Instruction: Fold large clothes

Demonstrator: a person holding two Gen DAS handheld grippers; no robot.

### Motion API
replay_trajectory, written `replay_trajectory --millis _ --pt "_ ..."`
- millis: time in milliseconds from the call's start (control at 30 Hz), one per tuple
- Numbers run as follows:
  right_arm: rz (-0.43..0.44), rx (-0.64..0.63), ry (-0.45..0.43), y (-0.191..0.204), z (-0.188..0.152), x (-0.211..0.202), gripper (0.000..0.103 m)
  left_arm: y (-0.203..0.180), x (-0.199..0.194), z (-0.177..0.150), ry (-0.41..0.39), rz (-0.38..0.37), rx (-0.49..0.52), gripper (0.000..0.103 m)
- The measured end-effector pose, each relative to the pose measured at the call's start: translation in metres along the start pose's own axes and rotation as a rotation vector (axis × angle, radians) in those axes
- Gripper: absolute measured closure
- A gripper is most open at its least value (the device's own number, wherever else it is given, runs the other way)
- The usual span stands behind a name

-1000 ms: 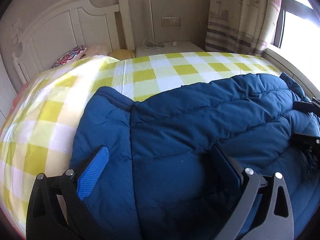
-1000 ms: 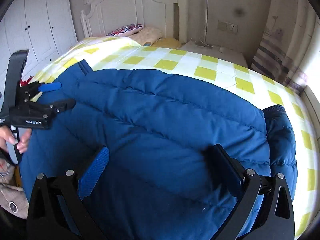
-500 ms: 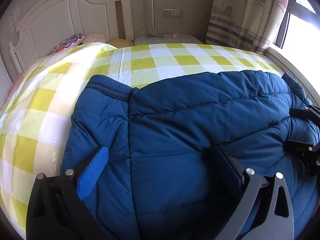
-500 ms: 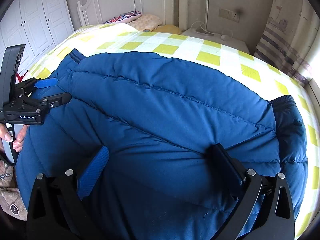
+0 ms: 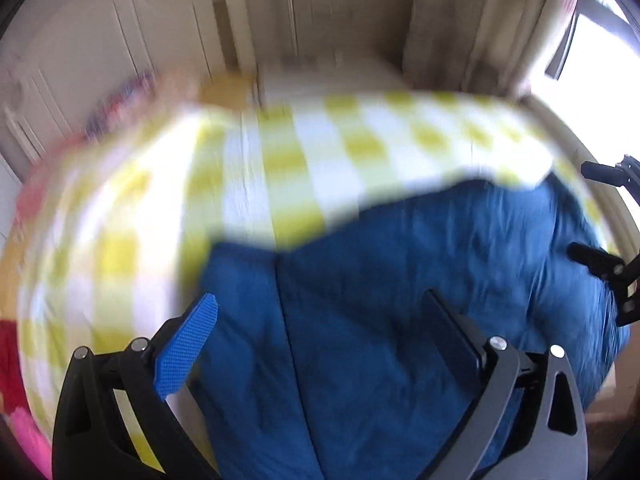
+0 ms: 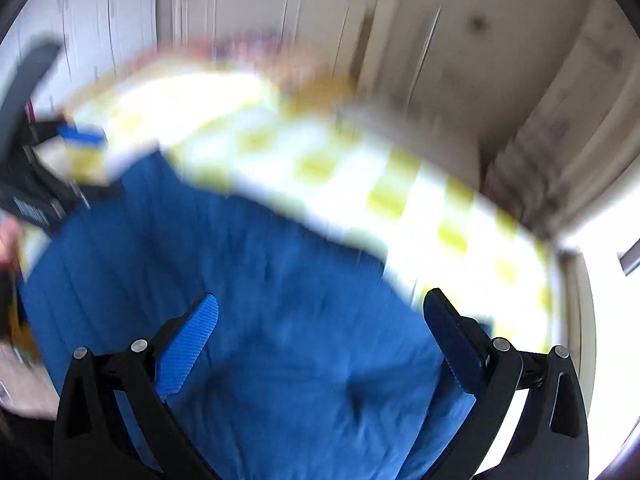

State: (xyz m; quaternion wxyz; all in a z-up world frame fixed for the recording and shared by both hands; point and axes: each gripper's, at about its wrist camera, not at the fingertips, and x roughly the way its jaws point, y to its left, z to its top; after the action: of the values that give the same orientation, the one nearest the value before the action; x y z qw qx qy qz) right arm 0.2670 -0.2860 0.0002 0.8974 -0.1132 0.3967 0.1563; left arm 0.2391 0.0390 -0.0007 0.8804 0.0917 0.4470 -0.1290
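Both views now motion-blurred; blue jacket (image 5: 400, 320) sits lower in frame, more checked bedspread (image 5: 280, 168) showing.

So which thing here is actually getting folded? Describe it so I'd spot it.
Start with the bed, covered in a yellow and white checked sheet. Spread over its near side is a big blue jacket, puffy and stitched in panels. It is the only solid dark blue thing on the bed.

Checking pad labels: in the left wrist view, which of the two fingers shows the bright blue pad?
The finger on the image's left, textured bright blue; the opposite finger looks dark. Both spread over the blue jacket.
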Motion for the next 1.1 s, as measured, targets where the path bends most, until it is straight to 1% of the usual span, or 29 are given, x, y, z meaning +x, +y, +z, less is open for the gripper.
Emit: replay_trajectory --millis 33,67,100,133,167,233,267,367,433,500,667,733,800,933,1000,1100 --pt "0.007 0.049 -0.059 -0.008 0.005 -0.006 0.005 0.003 -0.004 0.006 -0.064 0.002 -0.036 0.002" --pt "0.017 0.118 -0.111 -0.019 0.008 -0.007 0.005 0.007 -0.001 0.01 -0.1 -0.006 -0.075 0.002" --pt "0.027 0.165 -0.133 -0.025 0.007 -0.001 0.005 0.009 0.007 0.011 -0.126 -0.001 -0.114 0.002" --pt "0.038 0.179 -0.124 -0.026 0.004 0.01 0.005 0.011 0.016 0.01 -0.136 0.017 -0.139 0.002" --pt "0.04 0.173 -0.101 -0.024 0.0 0.022 0.007 0.011 0.029 0.008 -0.131 0.037 -0.157 0.002" --pt "0.042 0.158 -0.049 -0.022 -0.008 0.045 0.014 0.009 0.058 0.005 -0.092 0.042 -0.164 0.003" --pt "0.057 0.16 -0.006 -0.021 -0.015 0.062 0.014 0.007 0.073 0.002 -0.071 0.047 -0.16 0.003" --pt "0.069 0.19 0.076 -0.022 -0.027 0.097 0.014 0.003 0.104 -0.004 -0.011 0.062 -0.134 0.002" --pt "0.073 0.203 0.091 -0.019 -0.029 0.105 0.009 0.001 0.111 -0.007 -0.005 0.078 -0.126 0.002" --pt "0.066 0.196 0.107 -0.016 -0.032 0.112 0.005 0.002 0.113 -0.008 0.0 0.074 -0.125 0.002" --pt "0.026 0.171 0.113 -0.008 -0.037 0.118 0.004 0.017 0.123 -0.013 0.01 -0.021 -0.205 0.002" --pt "0.01 0.16 0.116 -0.007 -0.037 0.12 0.004 0.016 0.124 -0.013 0.005 -0.019 -0.206 0.002" --pt "0.013 0.162 0.118 -0.009 -0.038 0.123 0.004 0.013 0.123 -0.013 0.003 -0.015 -0.205 0.002" --pt "0.015 0.169 0.125 -0.01 -0.038 0.125 0.004 0.017 0.124 -0.013 0.004 -0.043 -0.225 0.002" --pt "0.003 0.157 0.13 -0.007 -0.037 0.126 0.004 0.017 0.125 -0.012 0.01 -0.038 -0.219 0.002" --pt "0.04 0.161 0.165 -0.012 -0.033 0.124 0.005 0.012 0.125 -0.008 0.04 -0.011 -0.191 0.002"
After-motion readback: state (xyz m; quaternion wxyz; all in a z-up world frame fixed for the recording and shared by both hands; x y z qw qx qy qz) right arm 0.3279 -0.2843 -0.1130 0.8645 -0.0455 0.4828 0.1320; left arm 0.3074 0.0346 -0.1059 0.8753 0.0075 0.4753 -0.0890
